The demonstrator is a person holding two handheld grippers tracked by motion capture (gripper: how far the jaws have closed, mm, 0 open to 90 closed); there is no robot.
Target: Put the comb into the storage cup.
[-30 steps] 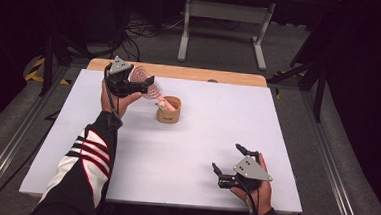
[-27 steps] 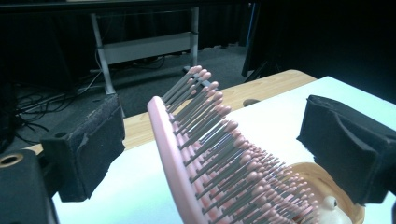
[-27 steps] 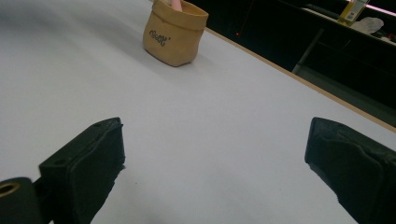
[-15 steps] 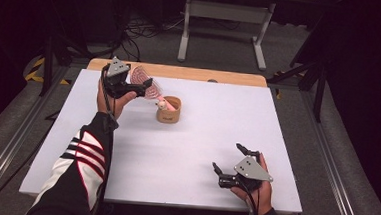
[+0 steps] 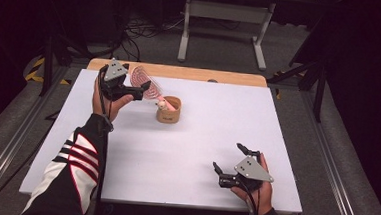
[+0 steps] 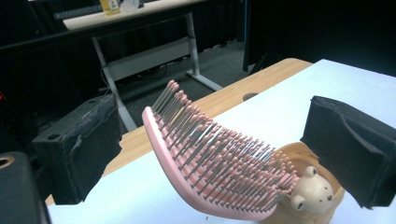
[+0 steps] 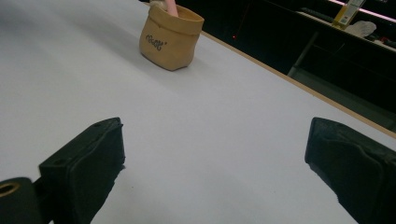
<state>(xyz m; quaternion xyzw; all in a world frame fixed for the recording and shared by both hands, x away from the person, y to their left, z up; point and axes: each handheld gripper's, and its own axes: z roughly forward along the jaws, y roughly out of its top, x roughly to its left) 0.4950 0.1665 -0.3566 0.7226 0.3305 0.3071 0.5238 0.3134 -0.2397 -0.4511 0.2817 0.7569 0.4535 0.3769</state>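
Lab: white table (image 5: 185, 152), floor cables (image 5: 143, 32)

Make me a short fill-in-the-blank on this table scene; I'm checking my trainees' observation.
1. The pink bristled hairbrush stands with its handle end in the tan ____.
2. The left gripper has its jaws ____, one either side of the hairbrush.
3. The right gripper hovers near the white table's ____ edge.

Missing words: pouch; open; near
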